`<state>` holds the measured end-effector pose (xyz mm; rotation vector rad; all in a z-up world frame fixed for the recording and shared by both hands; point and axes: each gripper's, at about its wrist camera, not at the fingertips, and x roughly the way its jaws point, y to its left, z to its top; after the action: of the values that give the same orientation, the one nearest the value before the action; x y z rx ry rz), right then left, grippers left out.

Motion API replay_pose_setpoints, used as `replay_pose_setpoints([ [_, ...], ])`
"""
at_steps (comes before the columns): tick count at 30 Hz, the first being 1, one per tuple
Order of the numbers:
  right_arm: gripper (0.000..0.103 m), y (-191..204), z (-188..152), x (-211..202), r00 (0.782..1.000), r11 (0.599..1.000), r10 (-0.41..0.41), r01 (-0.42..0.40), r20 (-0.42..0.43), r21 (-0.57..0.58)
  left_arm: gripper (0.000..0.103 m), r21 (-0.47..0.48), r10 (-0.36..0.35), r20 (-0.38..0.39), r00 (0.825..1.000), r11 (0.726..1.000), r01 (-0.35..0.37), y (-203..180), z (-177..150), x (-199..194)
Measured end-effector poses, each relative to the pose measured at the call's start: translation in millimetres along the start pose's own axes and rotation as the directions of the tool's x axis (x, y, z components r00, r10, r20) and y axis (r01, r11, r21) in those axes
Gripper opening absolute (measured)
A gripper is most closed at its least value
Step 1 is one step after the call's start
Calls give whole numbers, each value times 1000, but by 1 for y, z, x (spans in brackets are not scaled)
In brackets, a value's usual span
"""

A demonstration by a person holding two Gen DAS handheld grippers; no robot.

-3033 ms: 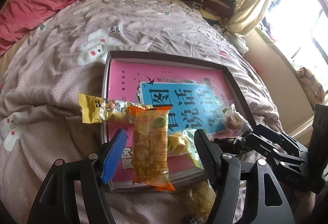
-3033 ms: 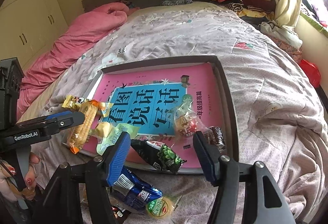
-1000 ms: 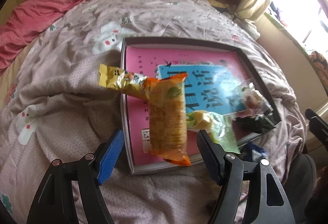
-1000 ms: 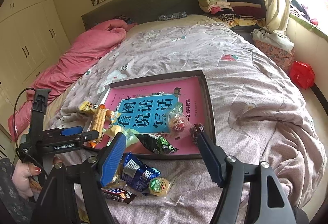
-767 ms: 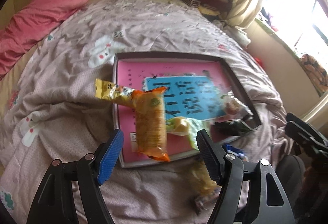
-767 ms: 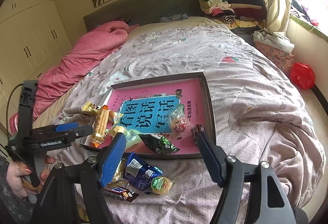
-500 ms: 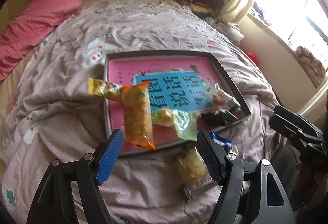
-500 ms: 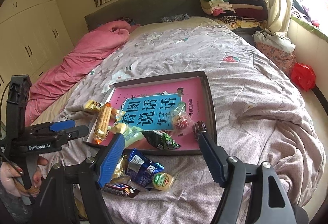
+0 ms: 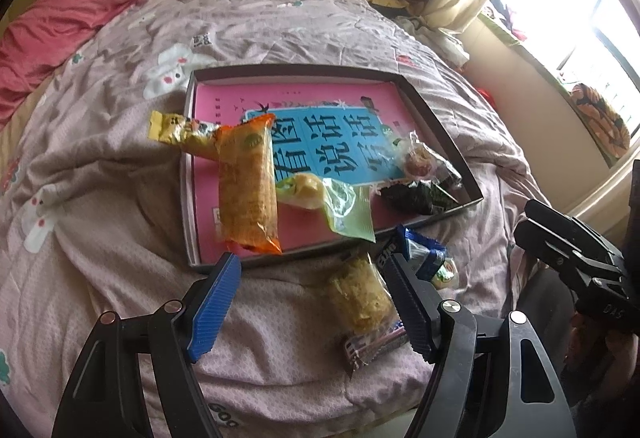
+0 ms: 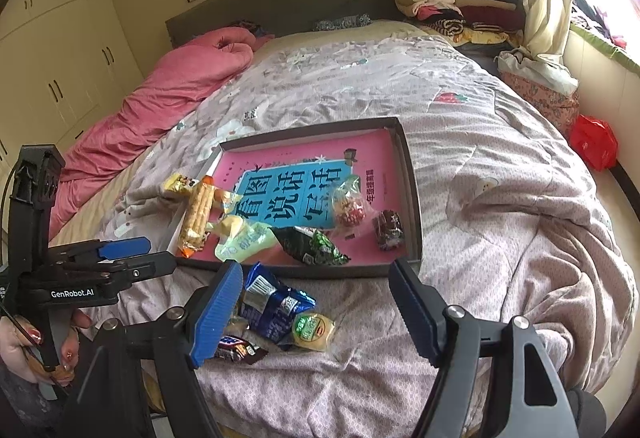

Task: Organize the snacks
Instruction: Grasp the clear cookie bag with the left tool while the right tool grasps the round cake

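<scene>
A dark tray (image 9: 436, 125) (image 10: 412, 197) with a pink and blue book inside lies on the bed. In it lie an orange cracker pack (image 9: 246, 189) (image 10: 196, 217), a yellow pack (image 9: 176, 127), a green pouch (image 9: 344, 205) (image 10: 244, 238), a dark green bag (image 10: 316, 244), a clear candy bag (image 10: 350, 207) and a dark red candy (image 10: 388, 228). On the quilt before it lie a blue bag (image 10: 276, 308), a round green-topped snack (image 10: 312, 328), a chocolate bar (image 10: 238, 350) and a yellow snack (image 9: 360, 298). My left gripper (image 9: 316, 298) and right gripper (image 10: 316, 302) are open and empty, held back from the tray.
A pink duvet (image 10: 168, 97) lies at the bed's left. Folded clothes (image 10: 452, 1) are stacked by the headboard. A curtain and window are at the right. A red bag (image 10: 592, 141) sits on the floor right of the bed. The left gripper's body (image 10: 80, 274) shows at lower left.
Both grippers have pulled back and up from the tray, both open and empty throughout. The snacks have not moved.
</scene>
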<state>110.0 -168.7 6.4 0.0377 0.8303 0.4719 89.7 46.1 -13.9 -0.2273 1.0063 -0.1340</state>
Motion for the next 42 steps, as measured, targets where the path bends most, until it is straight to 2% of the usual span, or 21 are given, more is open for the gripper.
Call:
replay_pose_setpoints([
  [10, 75, 3, -16, 17, 996, 1000, -1, -2, -87, -29, 76, 7, -30, -48, 998, 1000, 30, -8, -7, 13],
  [20, 75, 10, -37, 48, 978, 997, -8, -7, -209, -72, 76, -11, -38, -103, 994, 999, 37, -11, -11, 31],
  [27, 75, 8, -45, 67, 967, 996, -28, 5, -253, -90, 76, 3, -47, -141, 989, 999, 48, -20, -13, 45],
  [36, 67, -1, -48, 78, 969, 995, -42, 19, -245, -94, 76, 4, -40, -188, 981, 999, 41, -22, -15, 67],
  [42, 64, -4, -46, 76, 972, 995, -47, 26, -230, -93, 76, -21, -35, -189, 981, 999, 32, -12, -16, 67],
])
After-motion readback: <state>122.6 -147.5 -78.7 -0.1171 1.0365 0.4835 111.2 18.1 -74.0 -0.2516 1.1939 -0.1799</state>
